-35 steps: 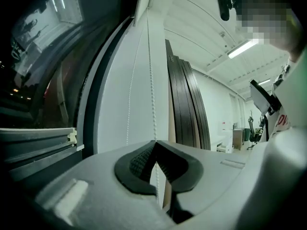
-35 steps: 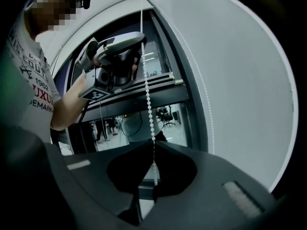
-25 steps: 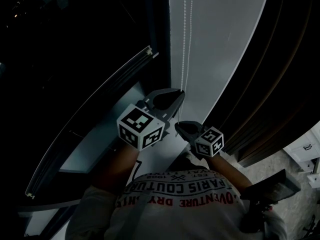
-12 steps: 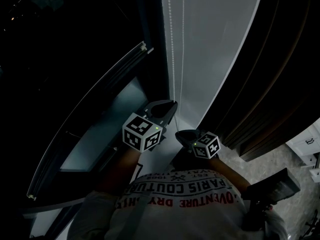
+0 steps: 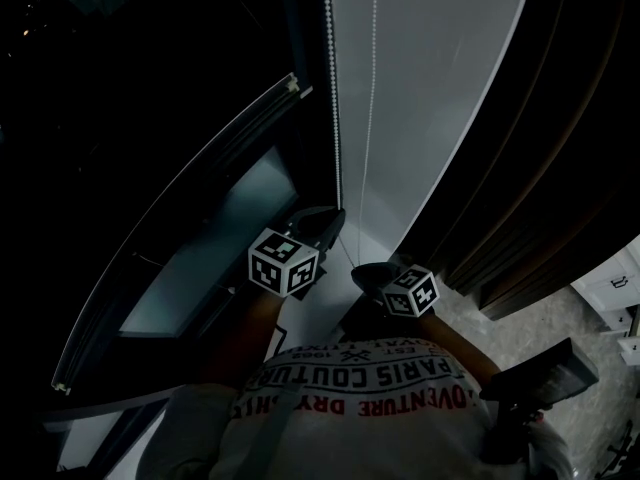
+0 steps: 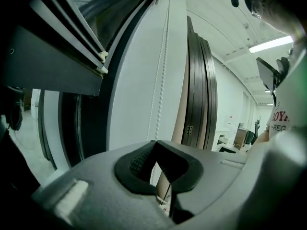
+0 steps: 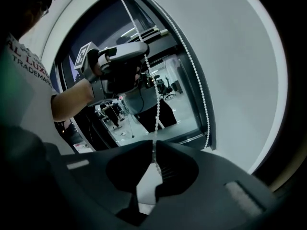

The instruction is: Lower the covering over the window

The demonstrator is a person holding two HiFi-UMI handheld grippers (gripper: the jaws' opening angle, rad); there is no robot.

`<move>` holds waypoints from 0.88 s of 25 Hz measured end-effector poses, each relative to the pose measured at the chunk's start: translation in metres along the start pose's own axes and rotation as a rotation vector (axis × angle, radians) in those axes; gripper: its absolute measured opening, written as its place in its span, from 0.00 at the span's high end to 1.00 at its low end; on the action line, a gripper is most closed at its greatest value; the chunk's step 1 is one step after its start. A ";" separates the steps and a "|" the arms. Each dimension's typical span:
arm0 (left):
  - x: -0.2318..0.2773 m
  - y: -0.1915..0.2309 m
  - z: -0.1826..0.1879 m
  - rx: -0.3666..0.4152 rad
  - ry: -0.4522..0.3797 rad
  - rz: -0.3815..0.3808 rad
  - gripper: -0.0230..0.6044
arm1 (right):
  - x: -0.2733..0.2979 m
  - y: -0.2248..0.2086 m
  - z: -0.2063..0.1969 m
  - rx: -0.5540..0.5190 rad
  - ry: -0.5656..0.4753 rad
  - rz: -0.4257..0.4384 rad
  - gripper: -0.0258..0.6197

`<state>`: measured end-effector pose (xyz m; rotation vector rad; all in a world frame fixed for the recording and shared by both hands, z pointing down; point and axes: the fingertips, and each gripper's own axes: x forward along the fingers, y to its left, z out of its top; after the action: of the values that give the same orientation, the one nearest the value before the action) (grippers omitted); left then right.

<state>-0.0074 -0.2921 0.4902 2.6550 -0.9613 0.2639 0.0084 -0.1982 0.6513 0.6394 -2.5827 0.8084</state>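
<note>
Down they come: both grippers sit lower on the bead chain (image 5: 331, 118) than a second ago, the left gripper (image 5: 335, 220) on top and the right gripper (image 5: 358, 271) just beneath it. The covering itself is hard to pick out in this gloom. Left of the chain, a rail (image 5: 293, 86) with a white end cap crosses the dark glass (image 5: 150, 88); it may be the covering's bottom bar, but I can't say. Right behind the chain stands a pale panel (image 5: 440, 88). The left gripper is clenched on the chain, which runs straight into its closed tips. The right gripper's jaws have just been easing apart a shade, yet the same strand is still pinched between its tips. The loop's other strand hangs free just right of the held one. To my eye this is a hand-under-hand pull, so one gripper should stay clamped while the other lets go and re-grips above it. Haul straight down along the chain, never out from the panel, or the beads may slip the pads. Keep it steady, with no jerks.
</note>
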 end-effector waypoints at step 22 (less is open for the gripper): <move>-0.009 -0.021 -0.004 0.013 -0.025 -0.039 0.95 | -0.096 0.092 0.305 -0.381 -0.453 0.093 0.83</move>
<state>-0.0008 -0.2702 0.4865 2.6920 -0.9177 0.2288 -0.0199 -0.2849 0.3318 0.6432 -3.0761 0.1870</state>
